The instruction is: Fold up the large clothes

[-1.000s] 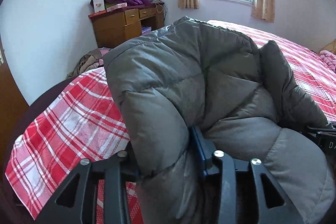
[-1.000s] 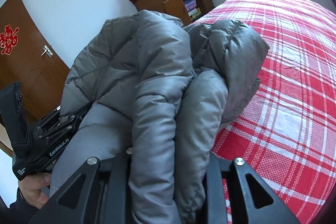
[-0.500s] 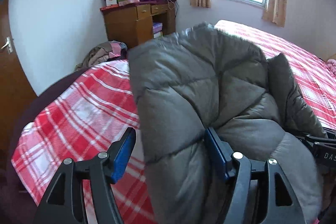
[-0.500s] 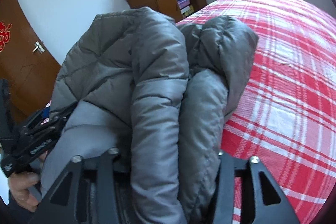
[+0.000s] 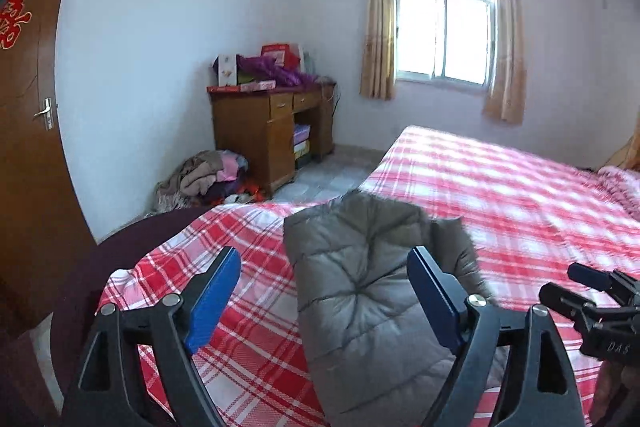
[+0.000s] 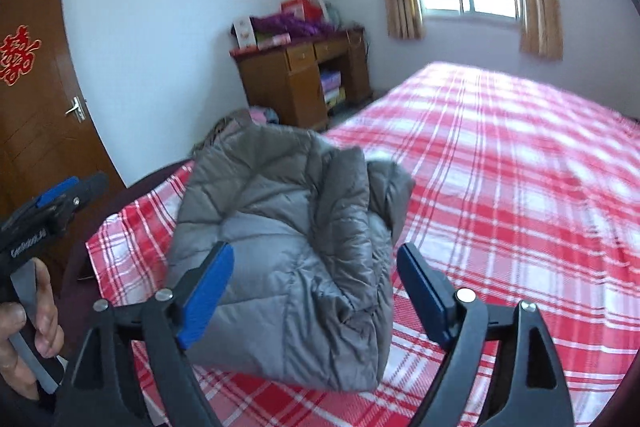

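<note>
A grey quilted puffer jacket (image 5: 372,291) lies folded into a thick bundle on the red-and-white plaid bed (image 5: 520,195), near its front left corner. It also shows in the right wrist view (image 6: 292,259). My left gripper (image 5: 324,283) is open with blue pads, raised just in front of the bundle and holding nothing. My right gripper (image 6: 316,279) is open too, above the bundle's near end and empty. The right gripper's body shows at the right edge of the left wrist view (image 5: 600,311).
A wooden desk (image 5: 272,131) piled with boxes stands by the far wall under a curtained window (image 5: 440,35). A heap of clothes (image 5: 204,179) lies on the floor beside it. A brown door (image 6: 36,99) is at the left. The bed (image 6: 520,167) stretches away to the right.
Both grippers were shut on the jacket a second ago. They have opened and drawn back, and the folded jacket now rests on the bed.
</note>
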Demonstrator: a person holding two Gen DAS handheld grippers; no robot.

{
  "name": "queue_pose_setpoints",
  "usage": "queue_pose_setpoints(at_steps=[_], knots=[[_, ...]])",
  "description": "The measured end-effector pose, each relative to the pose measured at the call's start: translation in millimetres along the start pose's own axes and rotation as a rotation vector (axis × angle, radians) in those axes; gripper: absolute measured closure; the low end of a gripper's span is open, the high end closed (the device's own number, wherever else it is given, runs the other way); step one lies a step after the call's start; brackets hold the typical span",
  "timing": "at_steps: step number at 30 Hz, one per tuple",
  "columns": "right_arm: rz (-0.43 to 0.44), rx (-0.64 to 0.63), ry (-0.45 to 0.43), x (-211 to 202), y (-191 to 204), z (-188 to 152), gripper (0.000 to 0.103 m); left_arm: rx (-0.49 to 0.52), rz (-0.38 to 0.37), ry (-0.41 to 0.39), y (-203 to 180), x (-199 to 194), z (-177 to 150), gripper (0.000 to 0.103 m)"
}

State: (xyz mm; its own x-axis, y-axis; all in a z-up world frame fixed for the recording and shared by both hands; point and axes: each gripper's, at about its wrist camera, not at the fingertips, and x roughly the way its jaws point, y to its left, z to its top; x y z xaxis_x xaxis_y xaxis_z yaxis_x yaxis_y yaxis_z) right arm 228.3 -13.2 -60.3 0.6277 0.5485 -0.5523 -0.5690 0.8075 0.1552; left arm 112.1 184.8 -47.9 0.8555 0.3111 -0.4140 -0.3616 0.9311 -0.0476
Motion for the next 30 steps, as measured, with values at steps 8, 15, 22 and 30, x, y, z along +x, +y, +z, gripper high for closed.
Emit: queue_pose_setpoints(at_steps=[8, 15, 22, 30], knots=[[0.012, -0.041, -0.069, -29, 19, 8, 0.013, 0.008, -0.018, -0.033, -4, -15, 5, 0.016], [0.020, -0.053, -0.087, -34, 25, 6, 0.012, -0.010, -0.014, -0.029, 2, -14, 4, 0.016], [0.028, -0.051, -0.080, -33, 26, 4, 0.012, -0.010, -0.009, -0.025, 3, -13, 3, 0.016], [0.025, -0.048, -0.084, -33, 25, 5, 0.012, -0.011, -0.009, -0.025, 2, -13, 3, 0.016]])
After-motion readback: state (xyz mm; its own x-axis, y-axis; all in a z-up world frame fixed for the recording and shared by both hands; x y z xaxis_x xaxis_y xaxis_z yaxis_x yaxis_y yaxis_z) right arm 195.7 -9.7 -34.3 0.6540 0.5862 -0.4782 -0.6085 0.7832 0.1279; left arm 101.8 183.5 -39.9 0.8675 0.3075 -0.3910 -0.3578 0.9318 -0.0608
